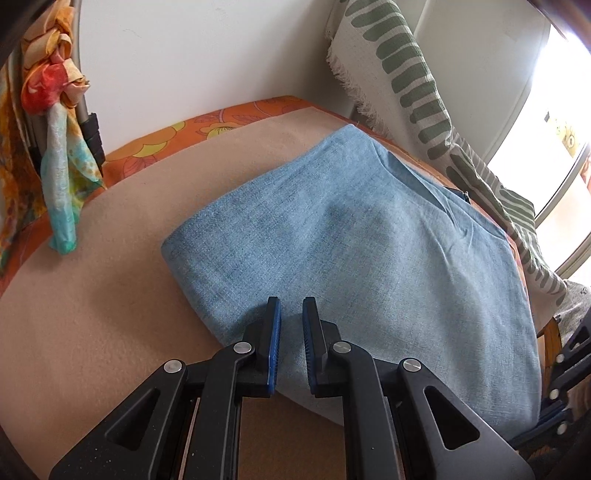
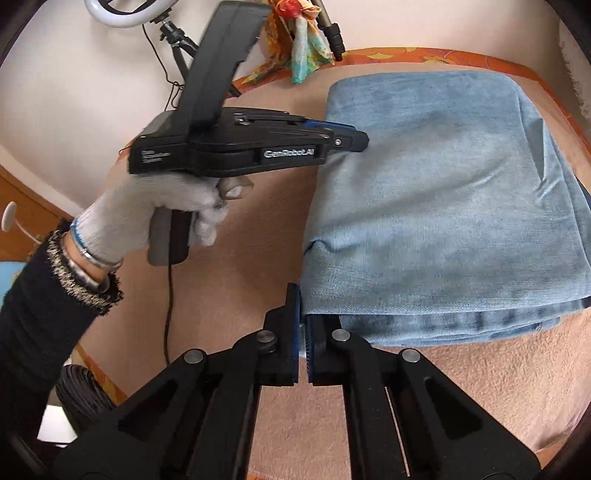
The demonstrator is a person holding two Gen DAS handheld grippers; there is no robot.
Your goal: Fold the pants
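Light blue denim pants (image 1: 351,229) lie folded into a thick rectangle on a tan felt table (image 1: 110,295). My left gripper (image 1: 291,310) hovers over the pants' near edge, its jaws a little apart with nothing between them. In the right wrist view the pants (image 2: 443,192) fill the right half, and the left gripper (image 2: 354,138) reaches over their left edge, held by a gloved hand. My right gripper (image 2: 302,299) sits at the pants' near left corner, its jaws nearly closed on the folded edge.
A colourful scarf (image 1: 59,147) hangs at the far left by a tripod leg. A green-striped cloth (image 1: 417,85) drapes along the right. An orange patterned cover (image 1: 221,125) borders the table. A ring light (image 2: 129,14) stands behind.
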